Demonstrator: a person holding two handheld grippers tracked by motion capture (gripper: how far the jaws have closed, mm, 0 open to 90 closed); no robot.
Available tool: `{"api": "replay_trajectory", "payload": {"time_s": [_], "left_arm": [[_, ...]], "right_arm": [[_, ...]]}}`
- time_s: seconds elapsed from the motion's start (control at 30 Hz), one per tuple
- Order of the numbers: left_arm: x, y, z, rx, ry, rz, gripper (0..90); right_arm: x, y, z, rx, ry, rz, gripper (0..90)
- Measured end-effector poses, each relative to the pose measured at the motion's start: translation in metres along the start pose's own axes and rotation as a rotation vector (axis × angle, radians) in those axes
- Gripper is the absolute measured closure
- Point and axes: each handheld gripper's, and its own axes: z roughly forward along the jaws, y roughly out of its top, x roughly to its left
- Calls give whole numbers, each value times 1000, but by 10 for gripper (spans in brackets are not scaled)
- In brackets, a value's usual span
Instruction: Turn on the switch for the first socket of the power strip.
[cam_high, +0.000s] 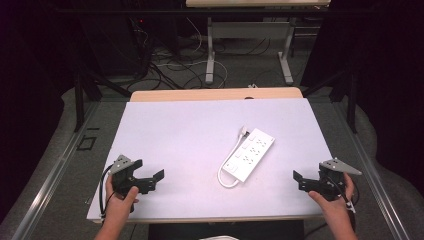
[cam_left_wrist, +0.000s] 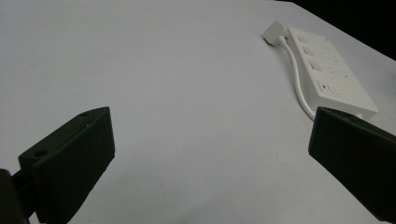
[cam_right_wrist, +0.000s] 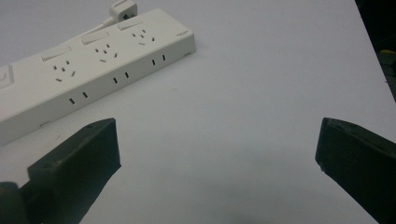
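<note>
White plastic power strip (cam_high: 248, 154) lay untouched, everything left to do.
I held left gripper (cam_high: 151, 180) and right gripper (cam_high: 302, 181) spread, empty, well apart either side of it.

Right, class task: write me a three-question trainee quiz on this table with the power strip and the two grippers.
1. True or false: the left gripper holds the power strip.
2. How do the right gripper jaws stand?
A. shut on the cable
B. open, with nothing between them
C. shut on nothing
3. Where is the plug relative to the strip?

Key: 1 false; 2 B; 3 beside the strip's far end, lying on the table.
</note>
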Motion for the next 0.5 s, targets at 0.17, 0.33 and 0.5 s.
{"api": "replay_trajectory", "payload": {"time_s": [0.17,0.33,0.5], "left_arm": [[-8,0,7,27,14,62,4],[-12,-3,4,23,26,67,4],[-14,-3,1,15,30,83,4]], "right_arm": [[8,2,0,0,-23,-44,0],[11,4,3,-3,-21,-49,0],[18,5,4,11,5,-100,0]]}}
